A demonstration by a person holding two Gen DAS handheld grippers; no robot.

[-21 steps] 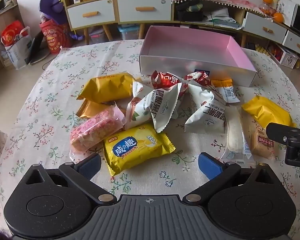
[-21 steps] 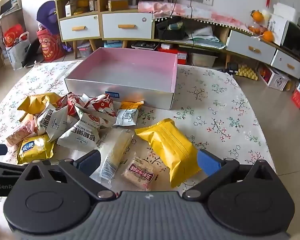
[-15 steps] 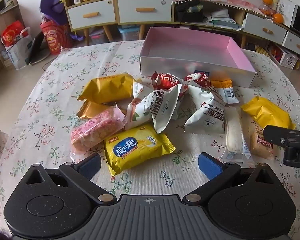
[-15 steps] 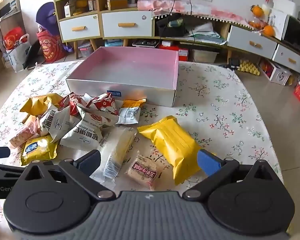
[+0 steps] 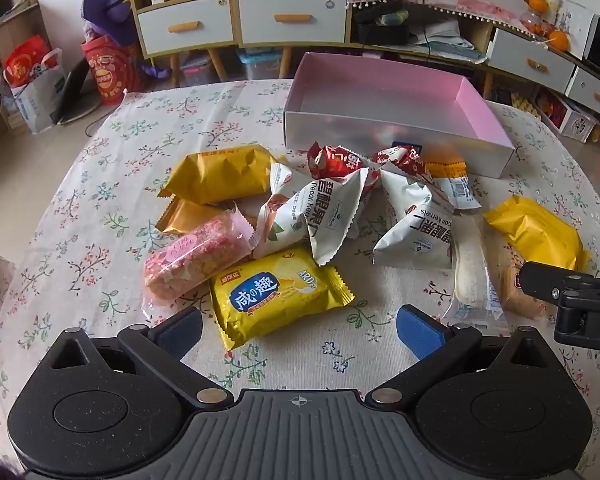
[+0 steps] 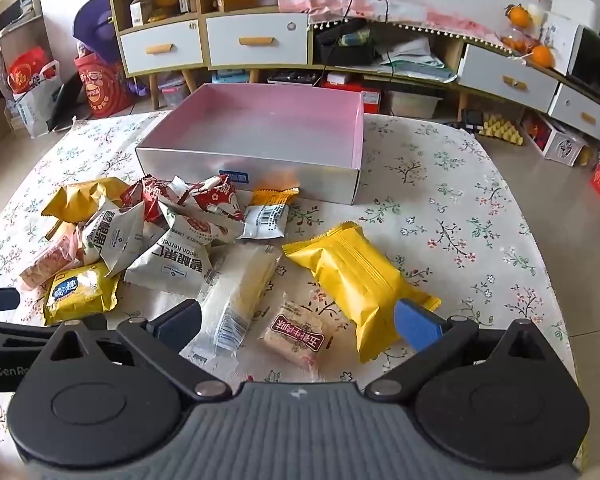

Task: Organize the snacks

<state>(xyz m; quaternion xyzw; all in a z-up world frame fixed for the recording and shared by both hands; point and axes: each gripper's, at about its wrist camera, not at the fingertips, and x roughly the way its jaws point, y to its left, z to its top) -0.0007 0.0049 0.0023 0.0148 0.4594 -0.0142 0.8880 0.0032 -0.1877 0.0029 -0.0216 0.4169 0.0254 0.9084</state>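
Little changed since the earlier frames: right gripper (image 6: 298,326) shifted slightly, the yellow pillow pack (image 6: 360,276) now lower and nearer its blue right pad (image 6: 418,326); snack pile unmoved.

Right gripper spread wide, nothing pinched, hovering low over the table's near edge. Between its fingers: a clear-wrapped long cake (image 6: 240,292) and a small square biscuit with red label (image 6: 298,332), side by side. Yellow pillow pack lying diagonally, its near end just beside the right pad.

Left gripper (image 5: 298,326) likewise spread wide and holding nothing, aimed at a yellow cracker packet with blue oval logo (image 5: 276,292) lying between and just ahead of its fingers. Touching that packet on the left, a pink-speckled bar in clear wrap (image 5: 198,254). Behind it, two gold packets (image 5: 220,176), stacked. Centre of the pile: white pecan-kernel bags (image 5: 324,212), with red-and-white packets (image 5: 334,160) behind, close to the box wall. At the pile's right side, a small white packet with orange top and barcode (image 5: 456,184).

Beyond the pile, a shallow pink-lined box with silver walls (image 5: 396,142), open, no snacks inside. All on a floral tablecloth (image 5: 100,208).
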